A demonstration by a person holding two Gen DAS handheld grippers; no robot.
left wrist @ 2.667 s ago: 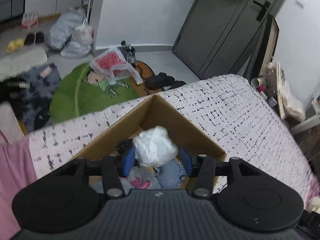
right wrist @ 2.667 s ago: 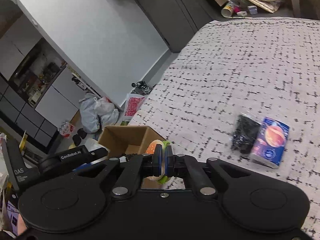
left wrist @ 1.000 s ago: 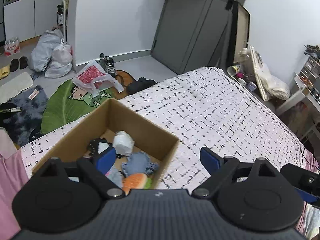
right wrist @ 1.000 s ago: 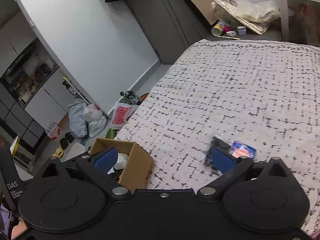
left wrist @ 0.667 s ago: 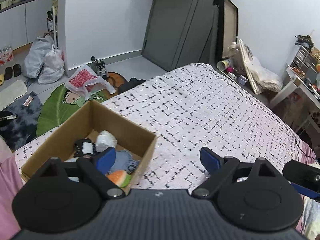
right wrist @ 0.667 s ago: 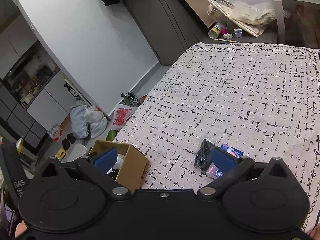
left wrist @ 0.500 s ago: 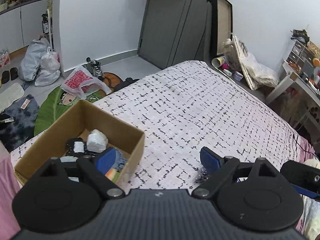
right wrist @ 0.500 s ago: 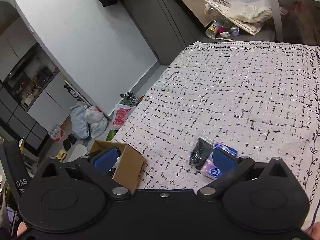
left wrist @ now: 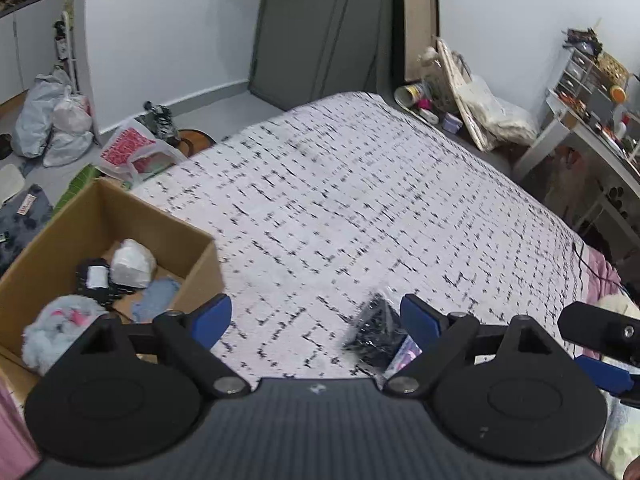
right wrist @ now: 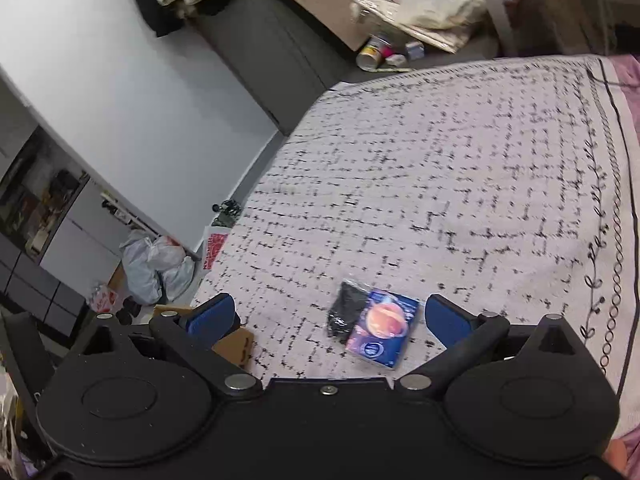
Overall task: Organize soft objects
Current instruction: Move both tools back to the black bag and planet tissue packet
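Both tongs gape wide and empty — right gripper [right wrist: 326, 316] frames the black packet [right wrist: 344, 316] and blue pouch [right wrist: 384, 334] at twelve o'clock, probably for pickup; cardboard box [left wrist: 52, 236] waits at nine o'clock of the left gripper [left wrist: 316, 314].

Black tongs [left wrist: 316, 316] with blue pads [left wrist: 211, 317], silver screws.

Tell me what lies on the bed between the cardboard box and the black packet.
Nothing: in the left wrist view, only bare patterned bedspread lies between the cardboard box and the black packet.
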